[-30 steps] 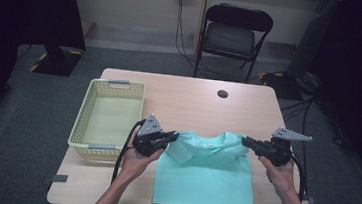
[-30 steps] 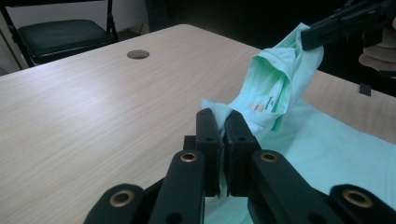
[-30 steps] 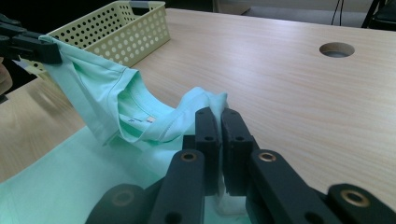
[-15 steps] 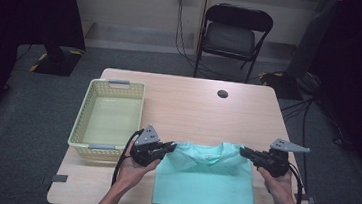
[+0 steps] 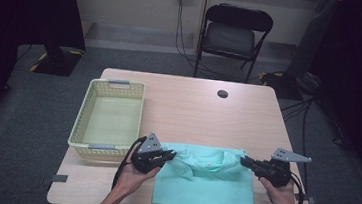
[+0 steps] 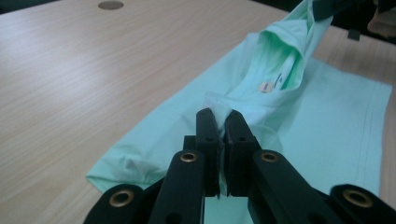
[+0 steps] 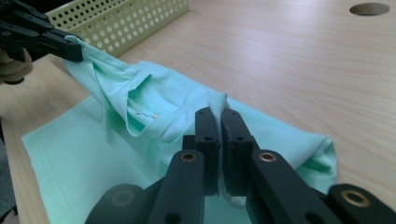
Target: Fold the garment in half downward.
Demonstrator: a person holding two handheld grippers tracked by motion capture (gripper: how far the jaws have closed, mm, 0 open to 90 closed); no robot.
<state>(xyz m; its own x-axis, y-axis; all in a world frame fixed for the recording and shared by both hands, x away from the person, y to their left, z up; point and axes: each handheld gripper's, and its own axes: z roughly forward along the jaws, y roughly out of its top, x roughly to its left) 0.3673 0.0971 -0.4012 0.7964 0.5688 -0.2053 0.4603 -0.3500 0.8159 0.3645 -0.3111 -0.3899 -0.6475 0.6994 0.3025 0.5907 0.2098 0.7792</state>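
Two hand-held grippers pinch the upper edge of a mint-green cotton T-shirt (image 5: pixel 205 177) at the near edge of the pale wooden table (image 5: pixel 194 103).

Both forearms come in low from the near side, palms cupping the black gripper bodies, jaws aimed inward at each other. The left gripper (image 5: pixel 170 154) is clamped on a bunched fold at the shirt's left shoulder; the right gripper (image 5: pixel 243 161) is clamped on the fold at the opposite shoulder. Soft, thin knit fabric is lifted and creased between them, collar sagging, while the smooth lower half lies flat. A cream perforated plastic basket (image 5: pixel 109 118), rectangular, sits just left of the shirt.
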